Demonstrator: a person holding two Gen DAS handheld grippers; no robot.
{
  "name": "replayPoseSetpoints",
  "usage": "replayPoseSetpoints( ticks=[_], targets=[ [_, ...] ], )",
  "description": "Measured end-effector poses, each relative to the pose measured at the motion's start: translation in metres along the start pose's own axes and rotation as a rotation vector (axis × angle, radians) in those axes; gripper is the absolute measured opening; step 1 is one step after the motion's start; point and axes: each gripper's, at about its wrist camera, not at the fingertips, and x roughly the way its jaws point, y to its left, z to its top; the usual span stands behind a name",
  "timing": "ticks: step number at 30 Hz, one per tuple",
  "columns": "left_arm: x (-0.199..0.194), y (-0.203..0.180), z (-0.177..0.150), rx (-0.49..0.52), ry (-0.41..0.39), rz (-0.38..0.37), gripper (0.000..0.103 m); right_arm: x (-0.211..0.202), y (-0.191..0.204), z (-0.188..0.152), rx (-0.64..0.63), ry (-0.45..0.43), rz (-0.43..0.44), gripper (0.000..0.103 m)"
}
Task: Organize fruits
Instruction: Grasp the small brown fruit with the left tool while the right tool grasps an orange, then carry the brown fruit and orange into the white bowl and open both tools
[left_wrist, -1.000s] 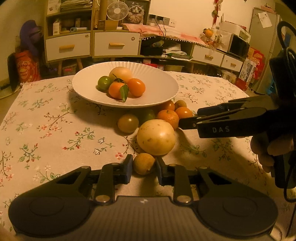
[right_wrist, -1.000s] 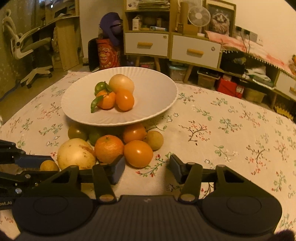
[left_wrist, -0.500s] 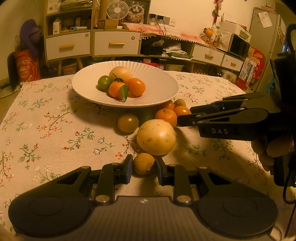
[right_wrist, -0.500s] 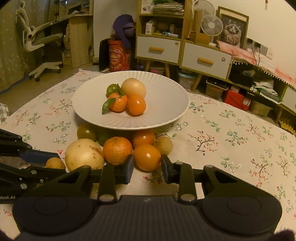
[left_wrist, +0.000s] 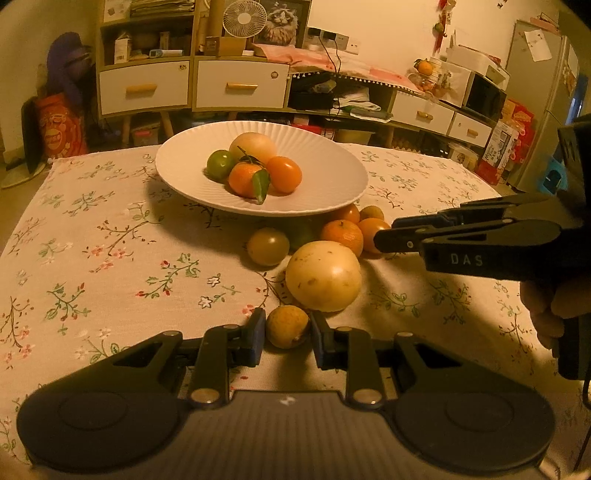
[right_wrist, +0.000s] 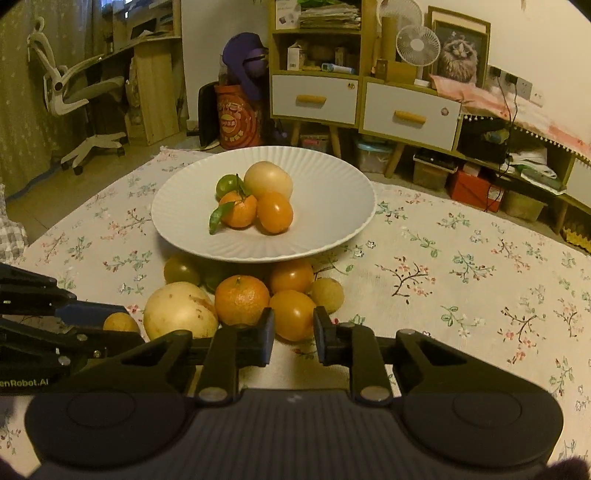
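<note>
Leftward, the floral tabletop (left_wrist: 92, 258) lies bare from its near-left edge up to the white plate (left_wrist: 325, 173), giving open room on that side. Low in the left wrist view, the left tool (left_wrist: 287, 334) has its pads set on either side of a small yellow-brown fruit (left_wrist: 287, 326); the left pad looks to touch it, while a sliver of gap shows on the right, so a firm clamp cannot be confirmed. Just beyond sits a large pale yellow fruit (left_wrist: 323, 275), touching or nearly touching the small one. On the plate are a green citrus (left_wrist: 220, 164), a pale round fruit (left_wrist: 255, 146), a leafed mandarin (left_wrist: 243, 180) and an orange tomato-like fruit (left_wrist: 283, 174). Right of the pale fruit, the right tool (right_wrist: 293, 328) brackets an orange fruit (right_wrist: 293, 314) in the loose cluster, pads close beside it; contact is unclear. Fruits under the plate's rim are partly hidden. Beyond the right tool the tabletop is open to its far edge.
</note>
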Motion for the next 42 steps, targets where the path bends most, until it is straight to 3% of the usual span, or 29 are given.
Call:
replayPoseSetpoints(
  ticks=[4, 16, 27, 42],
  targets=[
    [0.000, -0.001, 0.000, 0.000, 0.001, 0.000, 0.027, 0.003, 0.000, -0.001, 0.005, -0.001, 0.007, 0.033],
    [0.002, 0.001, 0.000, -0.010, -0.003, 0.002, 0.027, 0.016, 0.002, 0.002, -0.043, 0.014, 0.015, 0.031],
    [-0.002, 0.002, 0.003, -0.012, -0.014, 0.004, 0.027, -0.004, 0.003, 0.003, -0.019, -0.018, 0.032, 0.029],
    [-0.019, 0.011, 0.043, -0.021, -0.089, 0.027, 0.027, -0.021, 0.002, 0.023, 0.012, -0.081, 0.011, 0.029]
  ],
)
